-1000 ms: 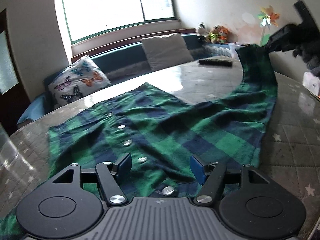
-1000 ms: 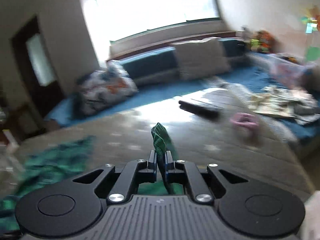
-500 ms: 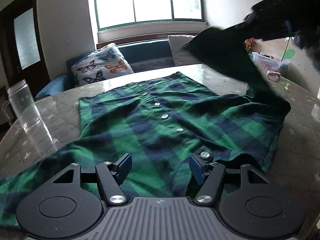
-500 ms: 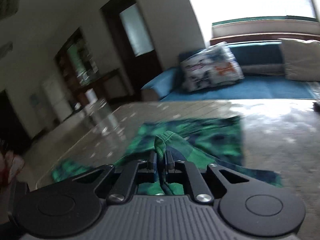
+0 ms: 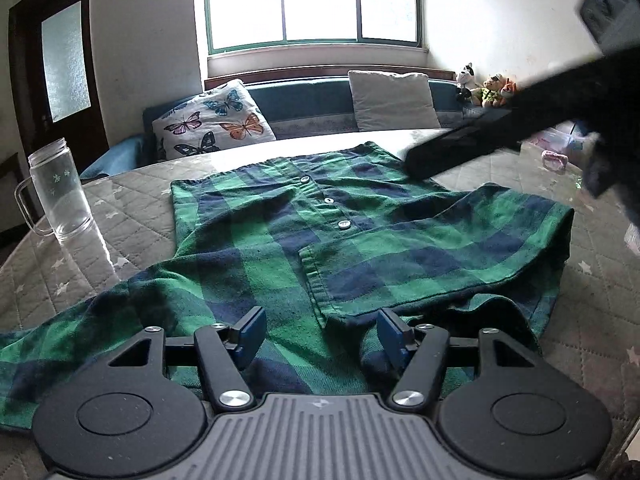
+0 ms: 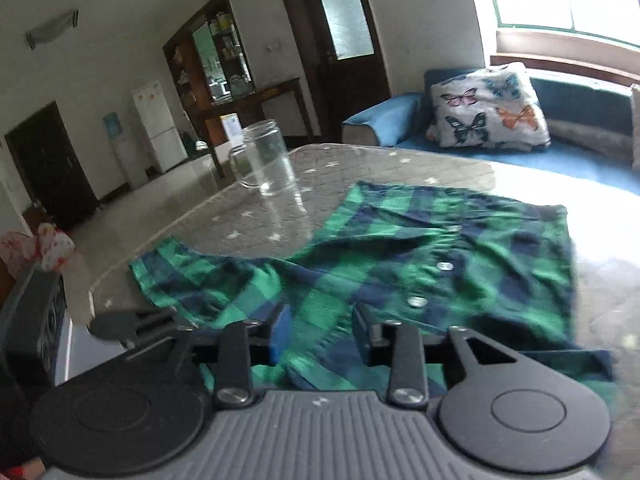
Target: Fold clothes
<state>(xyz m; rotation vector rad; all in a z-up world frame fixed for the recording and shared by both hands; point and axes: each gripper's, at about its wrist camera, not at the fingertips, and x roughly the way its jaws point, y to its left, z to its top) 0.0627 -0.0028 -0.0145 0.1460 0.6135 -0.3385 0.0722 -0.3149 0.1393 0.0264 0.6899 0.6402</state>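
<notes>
1. Left wrist view: the green shirt (image 5: 320,240) lies mid-frame on the bench (image 5: 60,280), one side folded over. The left gripper (image 5: 320,332) is closing, gripping nothing.
2. The right gripper (image 6: 320,330) is opening to let go of the cloth.

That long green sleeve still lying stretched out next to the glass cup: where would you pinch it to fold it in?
Probably at its far end, the cuff edge of the sleeve, coming in from the side of the glass cup. The sleeve lies flat and stretched away from the shirt, so holding its tip should carry the whole length across in one sweep.
</notes>
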